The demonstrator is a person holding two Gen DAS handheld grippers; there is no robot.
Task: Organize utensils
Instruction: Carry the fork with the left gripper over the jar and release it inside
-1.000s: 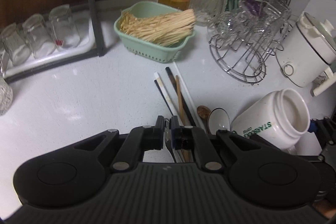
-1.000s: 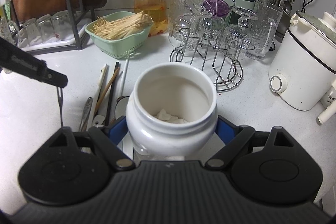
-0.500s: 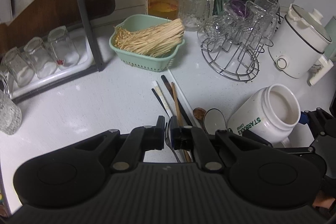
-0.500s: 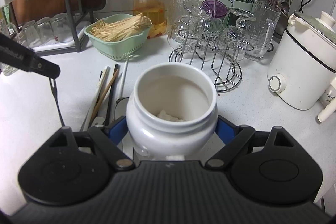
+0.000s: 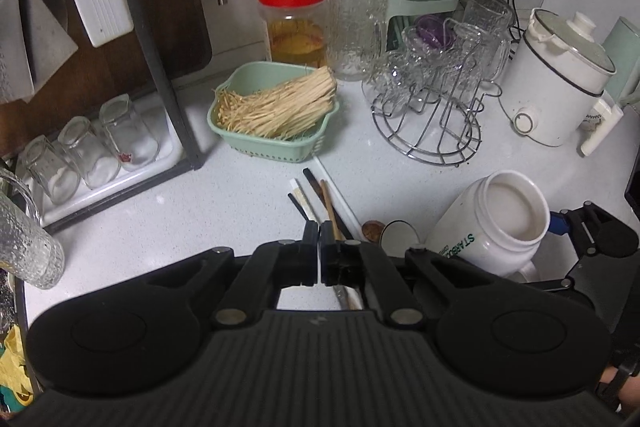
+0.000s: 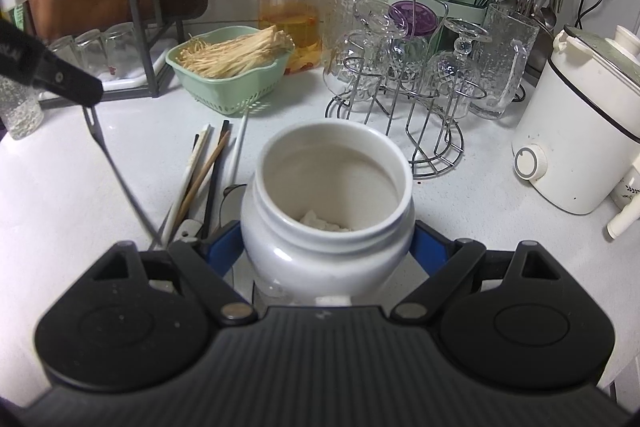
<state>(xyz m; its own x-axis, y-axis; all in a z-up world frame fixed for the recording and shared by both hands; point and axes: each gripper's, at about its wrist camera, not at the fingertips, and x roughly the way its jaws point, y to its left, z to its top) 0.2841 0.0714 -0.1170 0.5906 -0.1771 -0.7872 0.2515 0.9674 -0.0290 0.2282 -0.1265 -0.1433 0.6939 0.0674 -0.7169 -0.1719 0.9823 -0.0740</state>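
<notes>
Left claw [image 6: 86, 99] clamped tight on fork [image 6: 116, 171], tines up, handle hanging toward table [image 6: 60, 187]: lifted clear for transfer. Right claw [image 6: 328, 247] grips white Starbucks jar [image 6: 332, 195] both sides, steadying mouth as receptacle. Chopsticks [image 6: 204, 167], spoons [image 5: 390, 231] lie left of jar, unsorted.
</notes>
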